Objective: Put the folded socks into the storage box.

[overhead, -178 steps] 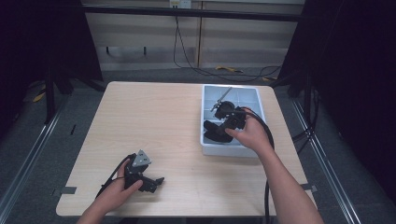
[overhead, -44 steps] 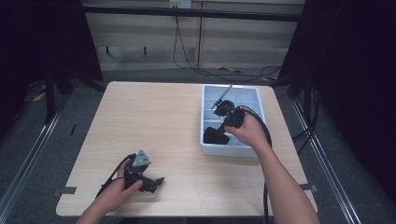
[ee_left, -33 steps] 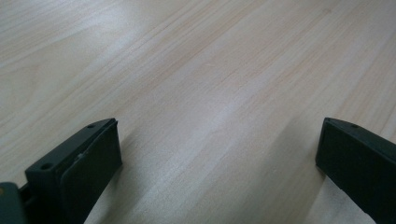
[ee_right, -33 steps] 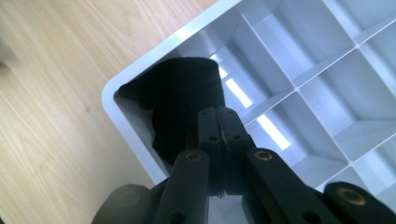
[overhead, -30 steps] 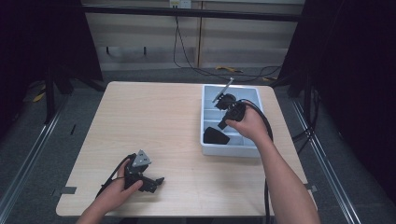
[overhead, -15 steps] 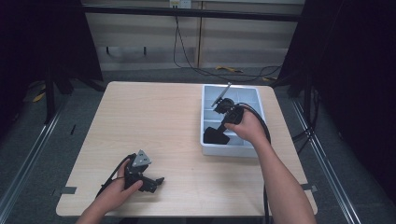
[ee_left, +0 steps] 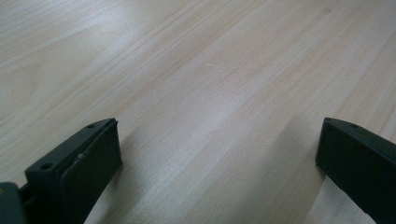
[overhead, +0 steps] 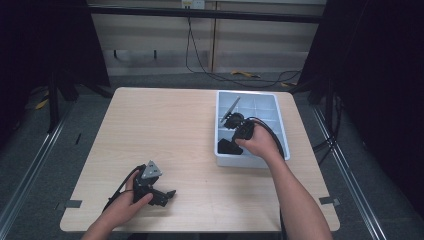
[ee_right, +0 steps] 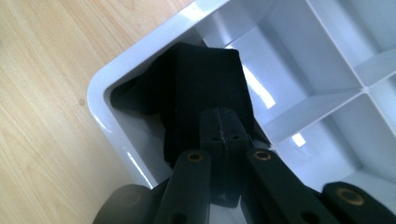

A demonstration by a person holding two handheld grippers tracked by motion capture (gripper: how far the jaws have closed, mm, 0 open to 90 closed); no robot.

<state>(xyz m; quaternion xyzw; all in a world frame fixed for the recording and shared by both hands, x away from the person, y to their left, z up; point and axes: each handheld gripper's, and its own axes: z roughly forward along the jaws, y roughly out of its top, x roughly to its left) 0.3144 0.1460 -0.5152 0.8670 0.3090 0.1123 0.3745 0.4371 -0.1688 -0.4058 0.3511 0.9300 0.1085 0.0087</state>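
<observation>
A grey tray with dividers [overhead: 250,93] stands at the table's right side. A black folded cloth [overhead: 227,148] lies in its near-left corner compartment [ee_right: 135,51]. My right gripper [overhead: 234,140] reaches down into that compartment. In the right gripper view its jaws are shut flush together [ee_right: 224,122], and the tips rest against the black cloth [ee_right: 205,79]; I see no cloth between them. My left gripper [overhead: 162,192] lies on the table near the front left, held by a hand. Its jaws [ee_left: 219,154] stand wide open over bare wood with nothing between them.
A thin dark strip [overhead: 230,106] leans in the tray's far-left compartment. The other compartments [ee_right: 327,42] look bare. A cable loops from the right gripper over the tray's right rim [overhead: 280,145]. Light wooden tabletop [overhead: 165,125] spreads between the two hands.
The right hand, raised above the tray a second ago, has come back down with its shut gripper onto the black cloth. The left gripper has stayed put.
</observation>
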